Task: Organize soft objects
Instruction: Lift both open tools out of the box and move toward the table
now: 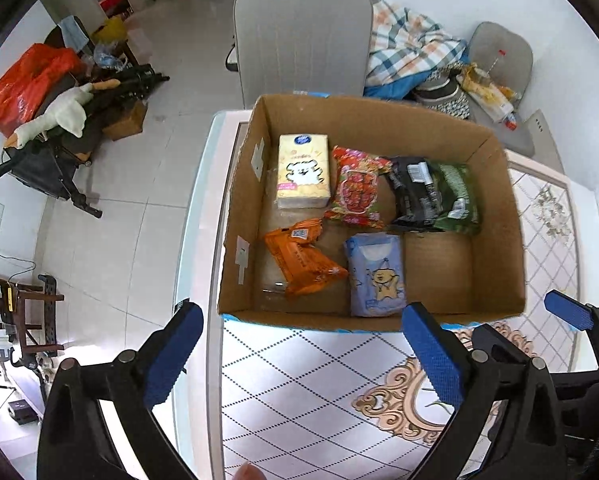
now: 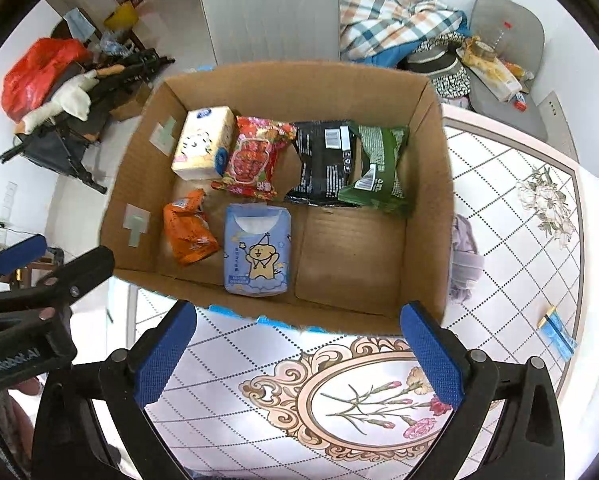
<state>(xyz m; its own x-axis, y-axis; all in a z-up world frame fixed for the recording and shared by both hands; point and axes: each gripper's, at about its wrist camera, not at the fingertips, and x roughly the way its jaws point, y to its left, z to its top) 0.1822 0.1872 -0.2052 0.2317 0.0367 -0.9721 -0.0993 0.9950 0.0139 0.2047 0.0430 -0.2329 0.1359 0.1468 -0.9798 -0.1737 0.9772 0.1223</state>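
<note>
A cardboard box stands on the patterned table. Inside lie a yellow tissue pack, a red packet, a black packet, a green packet, an orange packet and a blue tissue pack. My left gripper hangs open above the box's near edge, nothing between its fingers. My right gripper is also open and empty, over the near rim.
A grey chair stands behind the box, with a plaid blanket and a second cluttered chair beside it. A lilac cloth lies right of the box, a small blue item farther right. Clutter fills the floor at left.
</note>
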